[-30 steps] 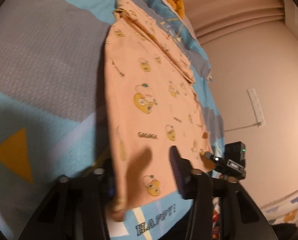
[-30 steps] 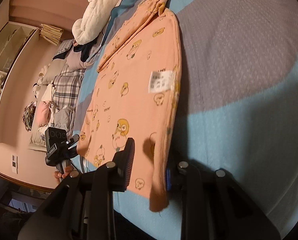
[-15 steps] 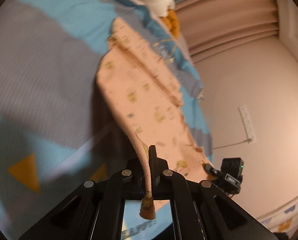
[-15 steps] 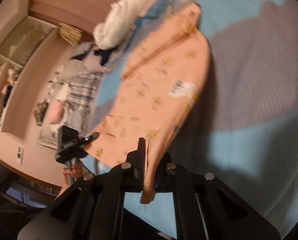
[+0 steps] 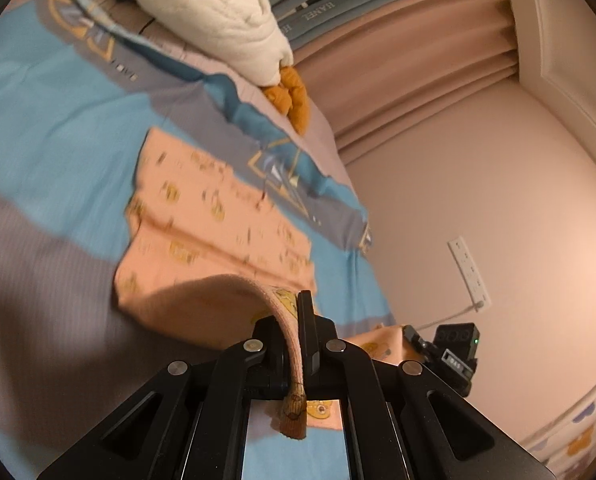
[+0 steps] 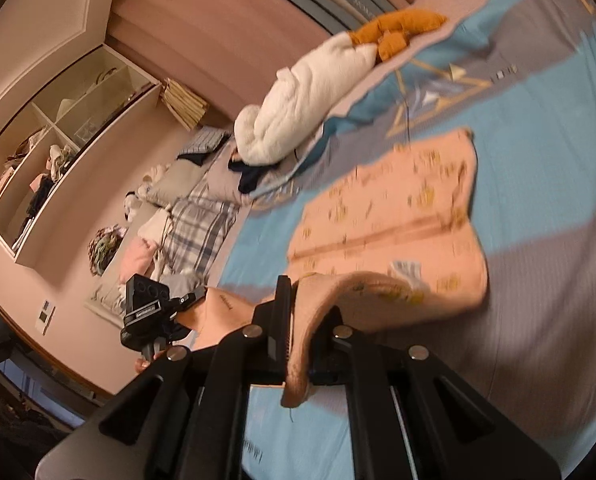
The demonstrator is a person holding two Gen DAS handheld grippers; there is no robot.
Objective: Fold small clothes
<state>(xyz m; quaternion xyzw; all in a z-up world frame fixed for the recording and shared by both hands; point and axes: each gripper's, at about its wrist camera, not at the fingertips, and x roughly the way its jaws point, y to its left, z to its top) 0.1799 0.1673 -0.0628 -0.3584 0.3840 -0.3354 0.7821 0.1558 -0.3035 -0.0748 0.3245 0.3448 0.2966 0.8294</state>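
Above blue bedspread (image 5: 38, 128), both grippers' fingers (image 5: 306, 336) pinching raised peach garment (image 5: 218, 216) hem

We see the left gripper (image 5: 294, 344) with jaws clamped tight on a cloth (image 5: 218, 248) hem, pointing slightly downward. The right gripper (image 6: 301, 332) matches it, jaws pinched on the opposite hem. Both are raised above the bed.

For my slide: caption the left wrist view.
Left gripper shut on the peach garment's hem, lifted above the bedspread.
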